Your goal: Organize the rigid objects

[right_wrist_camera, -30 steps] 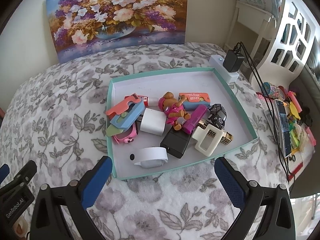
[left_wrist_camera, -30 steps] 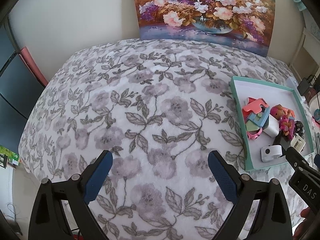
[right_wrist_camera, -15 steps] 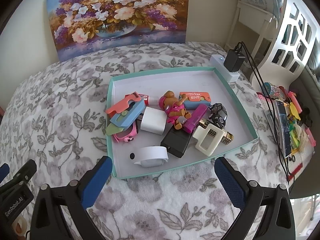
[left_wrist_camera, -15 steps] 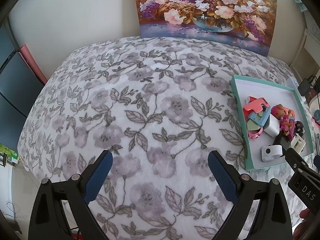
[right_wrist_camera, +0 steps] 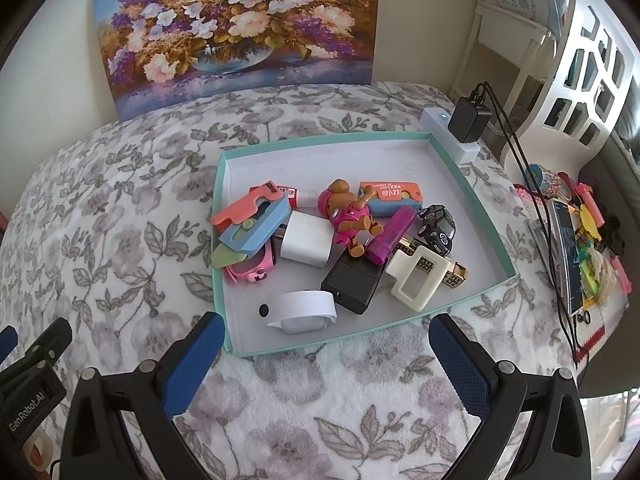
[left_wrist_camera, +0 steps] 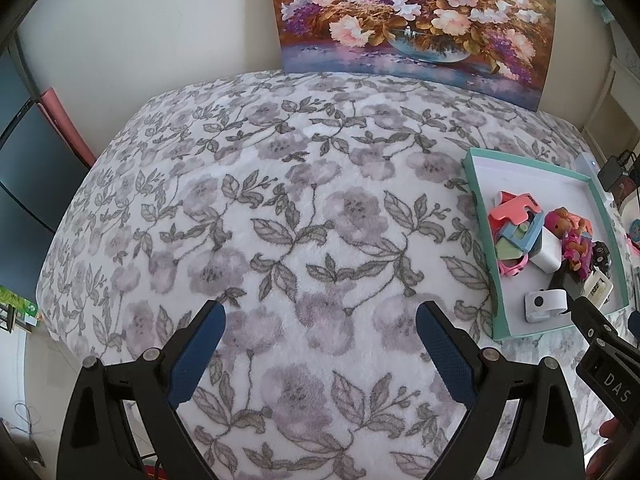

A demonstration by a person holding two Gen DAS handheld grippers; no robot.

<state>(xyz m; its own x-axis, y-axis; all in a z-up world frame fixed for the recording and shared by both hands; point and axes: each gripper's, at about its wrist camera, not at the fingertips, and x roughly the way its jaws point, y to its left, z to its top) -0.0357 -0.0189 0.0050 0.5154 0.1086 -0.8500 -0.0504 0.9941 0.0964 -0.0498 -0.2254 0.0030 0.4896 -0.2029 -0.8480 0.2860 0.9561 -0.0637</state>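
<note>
A teal-rimmed tray [right_wrist_camera: 219, 240] lies on the floral blanket and holds a heap of small rigid objects. Among them are a white cube charger [right_wrist_camera: 306, 238], a pink bear figure [right_wrist_camera: 348, 212], a black toy car [right_wrist_camera: 438, 226], a black box [right_wrist_camera: 354, 280], a cream frame [right_wrist_camera: 416, 276], a white strap device [right_wrist_camera: 300, 310] and orange and blue cutters [right_wrist_camera: 256, 224]. My right gripper [right_wrist_camera: 326, 324] hangs open and empty just before the tray's near rim. My left gripper [left_wrist_camera: 320, 320] is open and empty over bare blanket, with the tray [left_wrist_camera: 482, 248] to its right.
A flower painting [right_wrist_camera: 240, 32] leans on the back wall. A white power strip with a black adapter [right_wrist_camera: 468, 120] and cables sits behind the tray. Colourful clutter [right_wrist_camera: 580, 240] lines the right edge. A dark panel [left_wrist_camera: 24, 168] stands at the far left. The blanket drops off at its left edge.
</note>
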